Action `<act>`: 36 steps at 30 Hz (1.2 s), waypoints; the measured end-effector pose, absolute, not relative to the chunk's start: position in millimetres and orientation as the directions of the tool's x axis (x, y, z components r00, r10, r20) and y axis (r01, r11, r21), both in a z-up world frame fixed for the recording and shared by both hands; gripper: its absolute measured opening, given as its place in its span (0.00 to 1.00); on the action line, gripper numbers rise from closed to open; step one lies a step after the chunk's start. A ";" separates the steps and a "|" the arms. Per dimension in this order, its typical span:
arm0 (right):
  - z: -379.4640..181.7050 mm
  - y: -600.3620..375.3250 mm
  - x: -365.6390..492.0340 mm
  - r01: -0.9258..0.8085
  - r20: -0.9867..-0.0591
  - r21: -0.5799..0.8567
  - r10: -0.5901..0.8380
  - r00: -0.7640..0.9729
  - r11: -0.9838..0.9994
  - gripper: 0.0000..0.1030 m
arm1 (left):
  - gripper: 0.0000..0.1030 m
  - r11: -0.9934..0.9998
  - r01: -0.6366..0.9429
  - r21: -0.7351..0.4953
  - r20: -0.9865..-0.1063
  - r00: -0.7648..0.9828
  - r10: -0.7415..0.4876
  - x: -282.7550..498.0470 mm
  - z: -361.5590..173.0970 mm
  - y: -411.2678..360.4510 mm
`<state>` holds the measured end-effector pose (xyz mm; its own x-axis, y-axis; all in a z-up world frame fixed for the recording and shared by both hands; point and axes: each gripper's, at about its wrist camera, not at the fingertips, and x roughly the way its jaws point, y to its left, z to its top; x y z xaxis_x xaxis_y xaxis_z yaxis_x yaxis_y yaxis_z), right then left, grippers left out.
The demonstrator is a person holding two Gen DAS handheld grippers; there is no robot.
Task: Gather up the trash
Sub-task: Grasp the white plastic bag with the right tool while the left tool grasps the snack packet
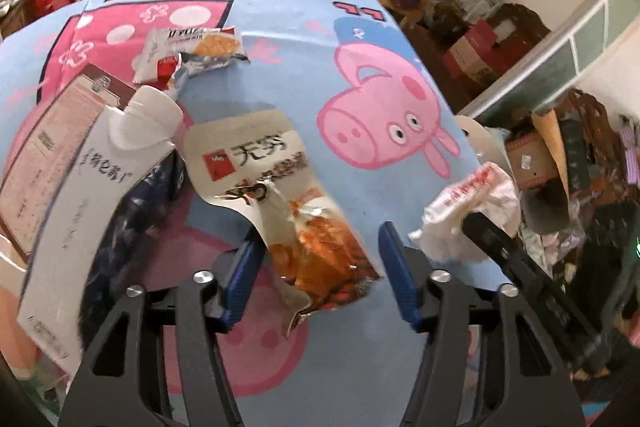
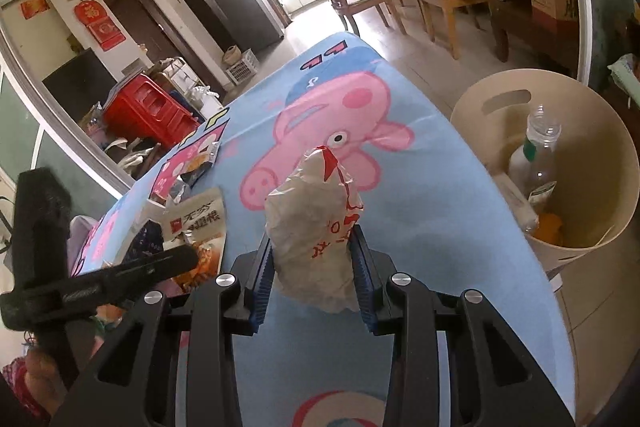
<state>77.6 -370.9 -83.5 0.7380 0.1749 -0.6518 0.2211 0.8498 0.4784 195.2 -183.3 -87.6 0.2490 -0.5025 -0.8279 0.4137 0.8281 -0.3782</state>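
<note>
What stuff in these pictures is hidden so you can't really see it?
- Bottom of the beige bin: right wrist view, its own wall and the bottle hide it.
- Dark blue packet: left wrist view, mostly under the white carton.
- Lower part of the crumpled paper bag: right wrist view, behind the right gripper fingers.
- Print on the far wrapper: left wrist view, too small and blurred.

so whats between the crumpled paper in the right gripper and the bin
Only bare tablecloth, seen in the right wrist view. The right gripper holds the crumpled paper, and no other trash lies on the way to the bin.
</note>
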 end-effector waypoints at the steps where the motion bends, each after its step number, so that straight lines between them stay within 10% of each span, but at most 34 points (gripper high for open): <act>1: -83.4 -370.0 76.9 0.216 -0.647 0.485 0.181 0.741 0.848 0.33 | 0.41 0.833 0.405 -0.377 -0.829 0.252 -0.498 197.1 -90.2 -184.3; 12: -73.6 -371.7 56.2 0.243 -0.622 0.492 0.142 0.770 0.836 0.33 | 0.32 0.780 0.483 -0.399 -0.792 0.247 -0.558 164.9 -74.4 -190.8; 15: -69.7 -389.7 49.8 0.280 -0.622 0.482 0.098 0.777 0.830 0.33 | 0.02 0.746 0.529 -0.405 -0.792 0.204 -0.575 162.5 -69.6 -210.6; 21: -72.8 -435.5 38.0 0.359 -0.625 0.517 0.056 0.778 0.777 0.33 | 0.02 0.728 0.583 -0.360 -0.813 0.186 -0.551 162.2 -73.3 -254.8; 24: -70.6 -435.2 38.7 0.328 -0.615 0.510 0.071 0.785 0.795 0.33 | 0.09 0.739 0.551 -0.388 -0.813 0.173 -0.556 162.8 -74.5 -253.1; 27: -79.2 -426.2 44.7 0.303 -0.622 0.514 0.105 0.776 0.803 0.33 | 0.56 0.753 0.514 -0.411 -0.809 0.174 -0.561 168.1 -76.6 -245.6; 30: -86.3 -419.0 50.5 0.294 -0.628 0.513 0.119 0.769 0.807 0.33 | 0.56 0.743 0.487 -0.459 -0.804 0.129 -0.581 177.9 -82.3 -247.9; 36: -93.3 -415.1 51.5 0.292 -0.619 0.523 0.122 0.776 0.801 0.33 | 0.14 0.701 0.557 -0.445 -0.818 0.066 -0.572 170.9 -94.8 -275.7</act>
